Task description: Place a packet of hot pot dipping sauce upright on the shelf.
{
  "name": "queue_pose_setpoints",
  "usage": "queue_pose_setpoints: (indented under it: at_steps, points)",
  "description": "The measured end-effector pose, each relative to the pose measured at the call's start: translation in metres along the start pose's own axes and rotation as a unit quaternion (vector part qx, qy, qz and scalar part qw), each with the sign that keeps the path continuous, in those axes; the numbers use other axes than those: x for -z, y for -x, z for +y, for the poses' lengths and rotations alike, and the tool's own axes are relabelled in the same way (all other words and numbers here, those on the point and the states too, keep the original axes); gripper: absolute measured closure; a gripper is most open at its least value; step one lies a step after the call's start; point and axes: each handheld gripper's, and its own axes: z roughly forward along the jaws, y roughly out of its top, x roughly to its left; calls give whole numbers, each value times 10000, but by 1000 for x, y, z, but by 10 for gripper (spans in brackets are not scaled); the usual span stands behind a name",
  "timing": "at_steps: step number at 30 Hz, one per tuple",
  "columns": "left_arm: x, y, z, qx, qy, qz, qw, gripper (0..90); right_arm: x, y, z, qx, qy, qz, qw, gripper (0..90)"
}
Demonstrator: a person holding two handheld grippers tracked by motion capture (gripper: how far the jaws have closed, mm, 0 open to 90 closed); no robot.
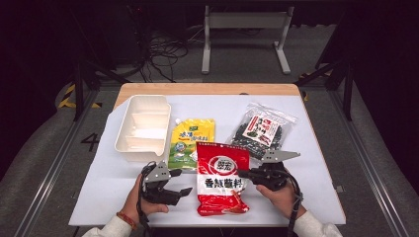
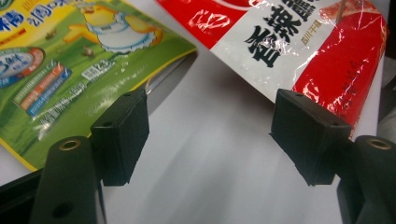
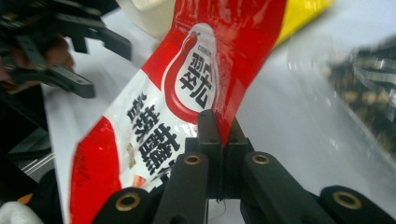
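Note:
A red and white snack packet lies lengthwise at the front middle of the white mat. My right gripper is shut on its right edge; in the right gripper view the jaws stand pressed together with the red packet film pinched between them and lifted at that side. My left gripper rests to the packet's left, open with nothing between its pads. In the left gripper view its jaws stand wide over bare mat, between the yellow-green pouch and the red packet.
A white compartment tray stands at the back left. A yellow-green pouch lies beside it, partly under the red packet's top. A clear bag of dark dried food lies at the back right. Bare mat stretches along the right side.

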Motion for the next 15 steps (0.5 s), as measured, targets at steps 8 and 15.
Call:
queue_pose_setpoints:
  at_steps: [8,15]
  points:
    - [-3,3,13,-65,56,-271,9996,259,19,-16,10,425,437,38,9981,900]
    - [-15,11,30,-233,92,-618,9978,235,27,-24,14,618,646,140,9959,900]
